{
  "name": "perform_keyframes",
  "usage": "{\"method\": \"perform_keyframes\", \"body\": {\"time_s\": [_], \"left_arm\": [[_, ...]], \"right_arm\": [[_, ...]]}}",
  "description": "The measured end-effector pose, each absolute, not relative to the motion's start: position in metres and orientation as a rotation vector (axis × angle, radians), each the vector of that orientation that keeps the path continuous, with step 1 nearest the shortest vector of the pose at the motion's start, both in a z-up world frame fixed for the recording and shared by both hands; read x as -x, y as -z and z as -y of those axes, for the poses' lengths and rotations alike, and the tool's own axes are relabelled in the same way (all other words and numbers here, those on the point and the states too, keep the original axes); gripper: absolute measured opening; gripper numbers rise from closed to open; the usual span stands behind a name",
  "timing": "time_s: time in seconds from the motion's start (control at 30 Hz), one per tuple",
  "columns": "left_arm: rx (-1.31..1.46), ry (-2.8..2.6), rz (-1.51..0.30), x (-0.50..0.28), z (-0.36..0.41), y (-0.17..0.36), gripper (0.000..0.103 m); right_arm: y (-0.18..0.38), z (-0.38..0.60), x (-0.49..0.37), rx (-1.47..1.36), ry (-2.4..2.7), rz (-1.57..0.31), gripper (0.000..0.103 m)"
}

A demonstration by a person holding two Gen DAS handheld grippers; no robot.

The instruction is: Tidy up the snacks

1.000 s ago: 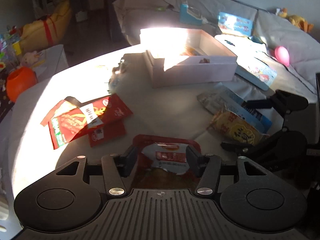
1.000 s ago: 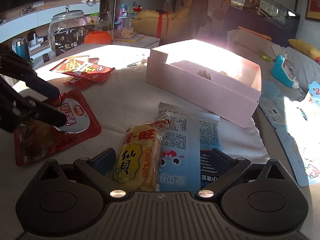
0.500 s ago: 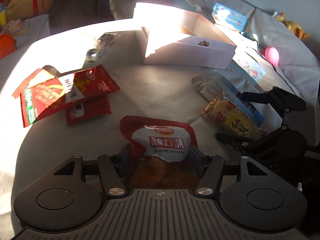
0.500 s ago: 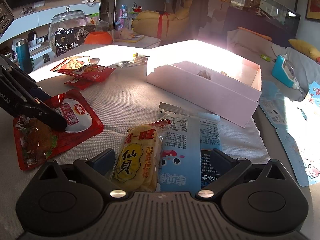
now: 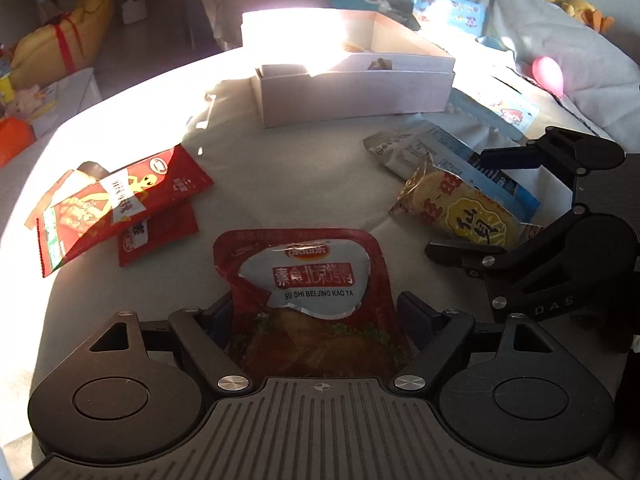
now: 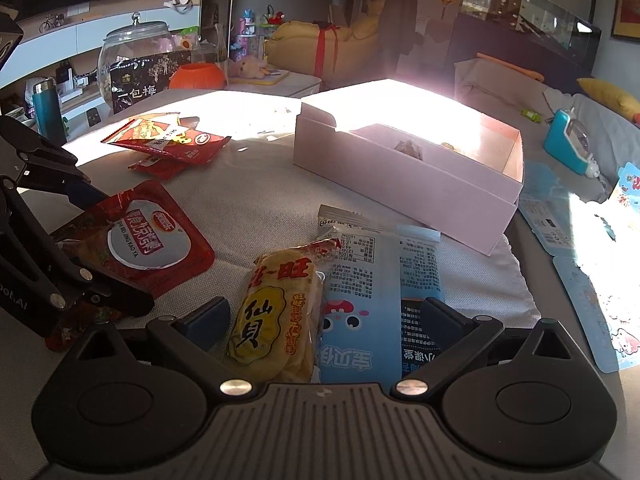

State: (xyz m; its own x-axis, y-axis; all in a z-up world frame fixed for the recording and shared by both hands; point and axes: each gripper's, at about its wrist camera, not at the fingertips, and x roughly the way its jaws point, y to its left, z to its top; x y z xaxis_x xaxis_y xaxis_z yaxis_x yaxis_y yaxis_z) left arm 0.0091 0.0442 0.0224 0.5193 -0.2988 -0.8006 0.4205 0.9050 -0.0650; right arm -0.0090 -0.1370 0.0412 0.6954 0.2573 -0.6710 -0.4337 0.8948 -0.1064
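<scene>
A red pouch with a silver label (image 5: 312,276) (image 6: 148,240) lies flat on the grey tablecloth. It sits between the fingers of my left gripper (image 5: 318,312) (image 6: 116,248), whose jaws are opening, and neither pad presses on it. My right gripper (image 6: 324,316) (image 5: 460,204) stands wide open over a yellow rice-cracker pack (image 6: 276,308) (image 5: 468,208) and a blue packet (image 6: 380,280), both resting on the cloth. A pale pink open box (image 6: 400,184) (image 5: 352,92) stands at the back with a few small items inside.
Two or three red snack bags (image 5: 120,200) (image 6: 172,140) are piled at the left. A glass jar (image 6: 132,60) and an orange bowl (image 6: 196,76) stand beyond the table. Blue sticker sheets (image 6: 592,292) lie on the right, on a grey sofa.
The left gripper sank toward the table and its jaws spread apart, letting go of the red pouch, which now lies flat. The right gripper and its two packets did not move.
</scene>
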Motion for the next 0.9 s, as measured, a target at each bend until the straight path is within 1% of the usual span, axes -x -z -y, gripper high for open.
{"method": "perform_keyframes", "body": {"time_s": [0.07,0.13,0.23,0.27,0.3,0.4,0.5,0.63,0.7,0.9], "left_arm": [[-0.127,0.418,-0.914,-0.008,-0.046,-0.023,0.083],[-0.094,0.396,-0.891,-0.006,-0.052,-0.027,0.060],[-0.011,0.401,-0.867,-0.004,-0.062,-0.038,0.043],[-0.010,0.401,-0.850,-0.001,-0.063,-0.042,0.042],[-0.014,0.404,-0.832,0.002,-0.063,-0.047,0.037],[-0.023,0.430,-0.792,0.012,-0.059,-0.062,0.028],[-0.021,0.486,-0.792,0.018,-0.051,-0.071,0.025],[-0.057,0.492,-0.804,0.022,-0.038,-0.071,0.026],[-0.056,0.480,-0.824,0.019,-0.038,-0.068,0.027],[-0.029,0.478,-0.873,0.014,-0.042,-0.065,0.028]], "right_arm": [[-0.041,0.137,0.009,0.266,-0.391,-0.703,0.101],[-0.041,0.137,0.009,0.266,-0.391,-0.703,0.101],[-0.042,0.138,0.010,0.271,-0.387,-0.703,0.101],[-0.042,0.138,0.010,0.272,-0.386,-0.704,0.101],[-0.042,0.139,0.010,0.272,-0.386,-0.705,0.101],[-0.045,0.142,0.010,0.263,-0.387,-0.708,0.101],[-0.047,0.146,0.011,0.247,-0.389,-0.713,0.101],[-0.049,0.150,0.014,0.236,-0.390,-0.712,0.100],[-0.051,0.152,0.014,0.227,-0.400,-0.715,0.095],[-0.052,0.151,0.016,0.257,-0.407,-0.696,0.089]]}}
